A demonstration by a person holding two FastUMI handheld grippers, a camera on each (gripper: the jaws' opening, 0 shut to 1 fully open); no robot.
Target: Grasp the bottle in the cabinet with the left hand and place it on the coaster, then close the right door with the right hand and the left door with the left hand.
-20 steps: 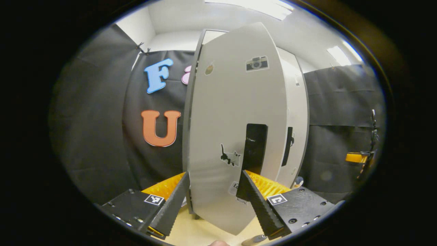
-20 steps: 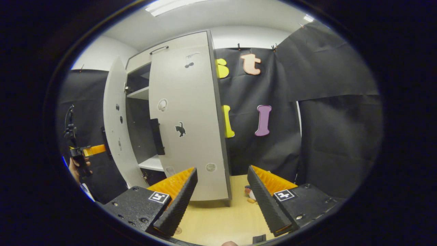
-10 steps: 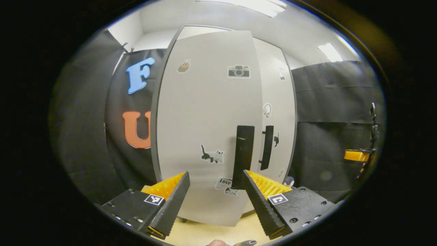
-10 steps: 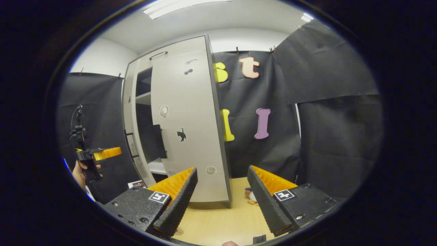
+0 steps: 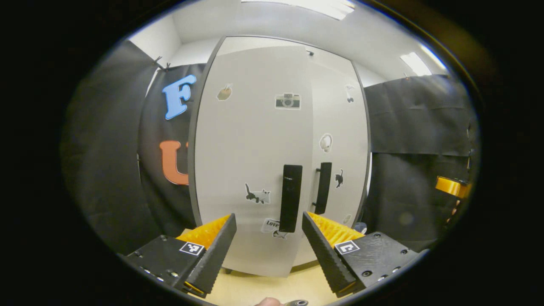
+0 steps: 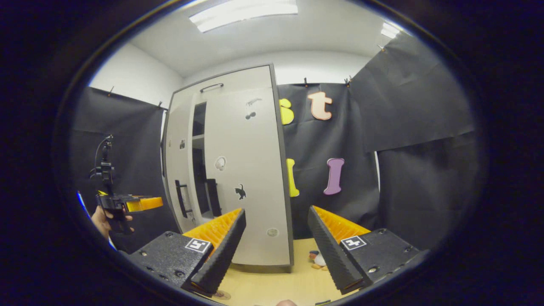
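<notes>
The cabinet (image 5: 276,161) stands on the table (image 6: 272,287) before the booth wall. Its left door (image 5: 250,161) sits beside the right door (image 5: 338,153), their handles adjoining. The left gripper (image 6: 142,204) hovers left of the cabinet.

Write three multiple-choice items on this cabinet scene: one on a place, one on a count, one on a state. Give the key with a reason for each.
1. Where is the cat sticker on the left door?
A. left of the black handle
B. at the door's top edge
C. on the handle

2. How many black door handles show in the left gripper view?
A. one
B. two
C. four

3. How stands the left gripper?
A. shut on the handle
B. open
C. shut on a bottle

Key: 1 A, the cat sits beside the handle, on its left; 2 B, one on each door; 3 B, its fingers stand apart, holding nothing.
</notes>
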